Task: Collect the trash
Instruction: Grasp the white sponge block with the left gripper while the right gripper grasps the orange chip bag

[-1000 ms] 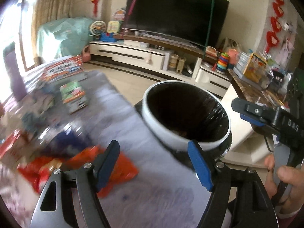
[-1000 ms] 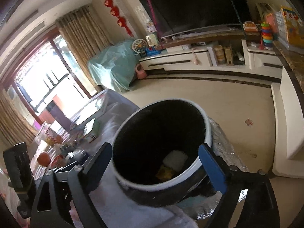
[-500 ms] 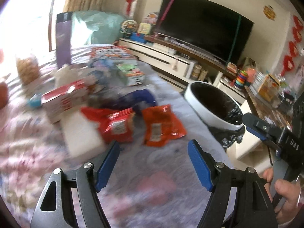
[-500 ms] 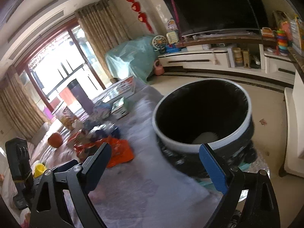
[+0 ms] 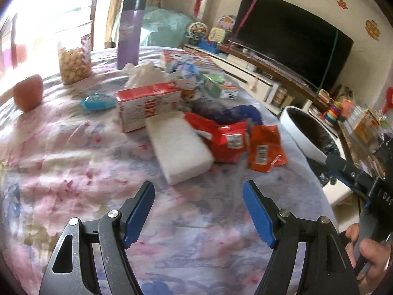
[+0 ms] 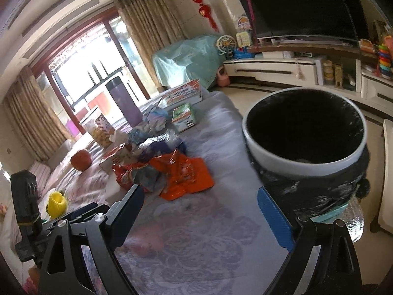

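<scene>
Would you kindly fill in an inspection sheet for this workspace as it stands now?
Surface: floral pink-lilac tablecloth, wrinkled.
Job's things: orange snack wrapper and red snack wrapper lying flat; white-rimmed bin with black liner at the table edge.
Clutter: white foam block, red-white carton, purple flask, jar of puffed snacks, orange fruit.
Grippers: left gripper and right gripper, jaws open, empty.
Cables: nothing seen.
Surroundings: black television, curtains.
</scene>
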Demonstrator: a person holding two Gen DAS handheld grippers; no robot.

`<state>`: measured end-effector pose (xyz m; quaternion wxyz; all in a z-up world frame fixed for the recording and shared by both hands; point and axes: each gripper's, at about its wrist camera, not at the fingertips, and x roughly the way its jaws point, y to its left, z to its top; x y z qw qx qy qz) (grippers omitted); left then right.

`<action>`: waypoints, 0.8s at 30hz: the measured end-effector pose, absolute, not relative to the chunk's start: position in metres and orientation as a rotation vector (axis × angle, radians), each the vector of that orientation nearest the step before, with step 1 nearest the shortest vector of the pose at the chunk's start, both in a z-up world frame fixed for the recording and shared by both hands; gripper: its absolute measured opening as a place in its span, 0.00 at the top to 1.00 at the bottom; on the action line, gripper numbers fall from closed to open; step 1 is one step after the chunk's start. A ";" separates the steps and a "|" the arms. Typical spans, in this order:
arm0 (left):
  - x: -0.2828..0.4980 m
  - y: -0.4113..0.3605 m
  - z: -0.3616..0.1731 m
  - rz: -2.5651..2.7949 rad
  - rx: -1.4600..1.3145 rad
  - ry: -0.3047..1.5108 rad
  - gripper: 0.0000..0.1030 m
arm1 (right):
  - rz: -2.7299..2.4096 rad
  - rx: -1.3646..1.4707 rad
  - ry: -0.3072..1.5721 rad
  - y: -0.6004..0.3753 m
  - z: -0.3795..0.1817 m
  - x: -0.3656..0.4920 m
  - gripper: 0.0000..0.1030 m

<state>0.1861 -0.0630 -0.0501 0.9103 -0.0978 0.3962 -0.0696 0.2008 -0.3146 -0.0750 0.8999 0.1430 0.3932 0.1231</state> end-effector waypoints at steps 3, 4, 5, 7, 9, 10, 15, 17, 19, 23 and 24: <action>0.194 -0.063 -0.049 -0.127 -0.211 0.830 0.28 | 0.272 0.292 0.824 -0.307 -0.079 0.205 0.08; 0.197 -0.062 -0.049 -0.123 -0.213 0.832 0.28 | 0.275 0.290 0.828 -0.306 -0.080 0.207 0.08; 0.199 -0.060 -0.049 -0.119 -0.214 0.836 0.28 | 0.277 0.289 0.830 -0.304 -0.082 0.208 0.08; 0.204 -0.060 -0.049 -0.118 -0.219 0.842 0.28 | 0.282 0.288 0.840 -0.301 -0.085 0.212 0.09; 0.208 -0.061 -0.049 -0.120 -0.225 0.848 0.28 | 0.288 0.288 0.851 -0.299 -0.089 0.217 0.09; 0.213 -0.059 -0.050 -0.123 -0.228 0.851 0.28 | 0.290 0.289 0.856 -0.298 -0.091 0.220 0.09; 0.230 -0.060 -0.056 -0.125 -0.226 0.858 0.28 | 0.303 0.288 0.880 -0.290 -0.100 0.231 0.17; 0.239 -0.059 -0.061 -0.118 -0.217 0.864 0.28 | 0.307 0.287 0.889 -0.287 -0.103 0.236 0.23; 0.246 -0.059 -0.064 -0.112 -0.215 0.870 0.28 | 0.311 0.285 0.904 -0.284 -0.107 0.243 0.28; 0.255 -0.055 -0.072 -0.099 -0.230 0.887 0.31 | 0.316 0.282 0.927 -0.278 -0.114 0.256 0.33; 0.256 -0.053 -0.073 -0.110 -0.241 0.887 0.37 | 0.316 0.274 0.930 -0.275 -0.115 0.260 0.36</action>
